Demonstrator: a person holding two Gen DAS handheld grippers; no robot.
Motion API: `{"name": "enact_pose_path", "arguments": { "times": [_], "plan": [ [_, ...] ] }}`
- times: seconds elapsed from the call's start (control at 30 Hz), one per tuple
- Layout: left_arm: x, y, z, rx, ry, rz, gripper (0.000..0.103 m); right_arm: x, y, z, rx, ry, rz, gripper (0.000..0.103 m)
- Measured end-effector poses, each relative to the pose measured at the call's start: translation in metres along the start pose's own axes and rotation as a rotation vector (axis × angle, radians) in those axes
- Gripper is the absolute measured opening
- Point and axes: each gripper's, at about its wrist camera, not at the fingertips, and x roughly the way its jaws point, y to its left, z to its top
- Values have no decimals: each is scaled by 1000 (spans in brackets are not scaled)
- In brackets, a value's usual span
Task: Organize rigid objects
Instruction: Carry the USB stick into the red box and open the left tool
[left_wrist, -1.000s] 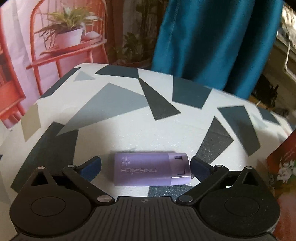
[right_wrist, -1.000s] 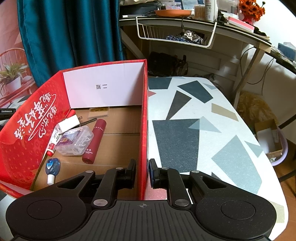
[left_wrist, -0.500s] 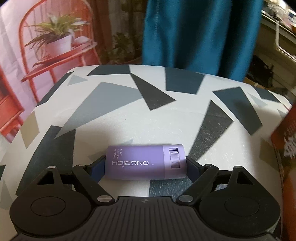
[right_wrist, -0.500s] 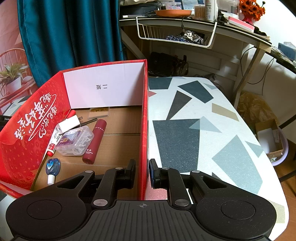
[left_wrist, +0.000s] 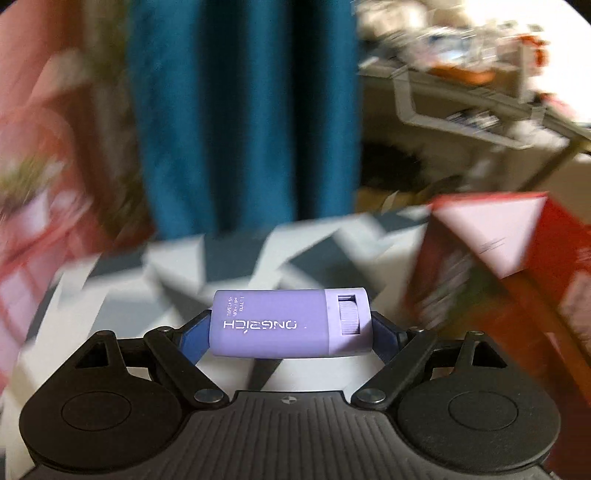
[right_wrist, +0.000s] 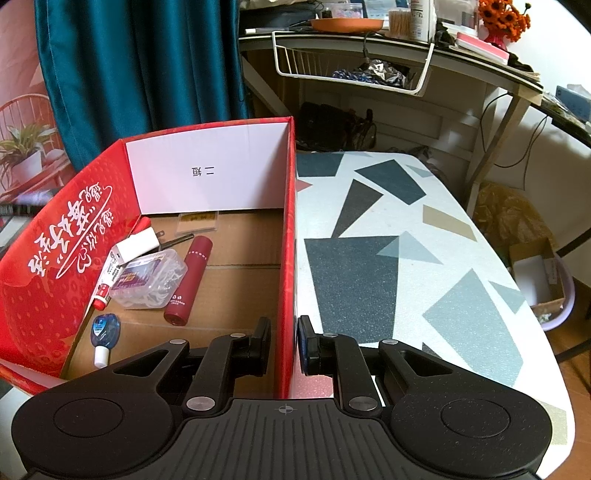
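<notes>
Both tools look alike from where I stand. The left hand-held gripper (left_wrist: 290, 332) has a matte black body with a ribbed plate at the middle, a tiny crosshair mark on its front edge, and a smooth round disc on each side. Slim black link bars with triangular cut-outs run forward to the fingers (left_wrist: 192, 338), joined by silver screw heads; the pads are dark blue. The right hand-held gripper (right_wrist: 283, 343) is built the same (its plastic faintly speckled), blue showing on one pad.
</notes>
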Motion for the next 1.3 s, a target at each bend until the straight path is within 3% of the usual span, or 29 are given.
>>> {"name": "enact_pose_path", "arguments": {
  "times": [0.23, 0.47, 0.53, 0.7, 1.0, 1.2, 1.3],
  "plan": [
    [-11, -81, 42, 408, -162, -174, 89, -1, 2, 1, -18, 3, -19, 13],
    [19, -122, 43, 610, -113, -269, 89, -1, 2, 1, -19, 14, -27, 13],
    [28, -125, 40, 620, -70, -278, 89, -1, 2, 1, -23, 18, -25, 13],
    [34, -127, 41, 618, -48, -302, 89, -2, 3, 2, -21, 22, -29, 11],
    [25, -125, 45, 573, -74, -285, 90, -3, 5, 3, -31, 31, -41, 10],
    [10, -102, 56, 450, -78, -231, 90, -6, 4, 3, -24, 25, -37, 10],
    [-4, -83, 59, 350, -74, -197, 98, -6, 3, 3, -21, 23, -35, 10]
  ]
}}
